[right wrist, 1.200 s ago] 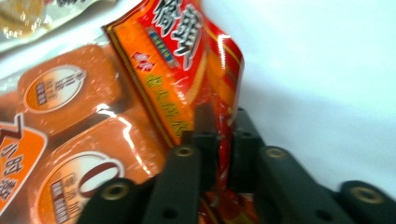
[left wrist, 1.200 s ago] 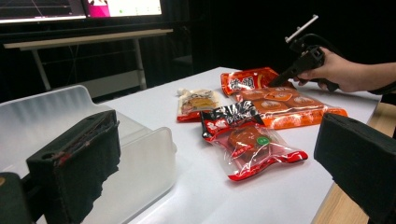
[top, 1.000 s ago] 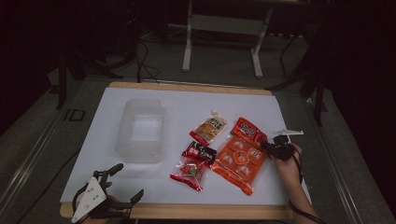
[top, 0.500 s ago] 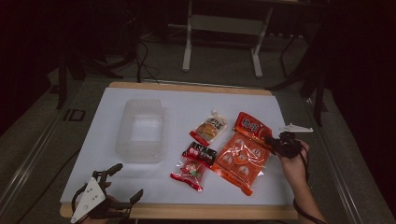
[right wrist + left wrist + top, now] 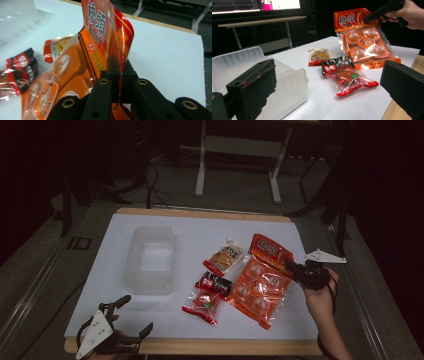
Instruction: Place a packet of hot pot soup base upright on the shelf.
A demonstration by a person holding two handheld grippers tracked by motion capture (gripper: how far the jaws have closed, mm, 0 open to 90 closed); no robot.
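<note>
Right hand-held gripper point(image 5: 295, 270) clamped on the top edge of the orange snack bag point(image 5: 260, 282), lifting that end off the tabletop point(image 5: 310, 245).

In the high view the bag lies at about 4 o'clock on the white tabletop, its upper end raised in the pinched jaws while its lower end rests on the surface. Just beside it at 9 o'clock lies a red and black candy packet point(image 5: 207, 295), and a small yellow pouch point(image 5: 224, 257) sits at about 11 o'clock from the bag. A clear plastic tub point(image 5: 150, 265) stands well apart at 9 o'clock. The left hand-held gripper point(image 5: 125, 317) rests at the 7 o'clock corner, jaws spread wide and holding nothing.
</note>
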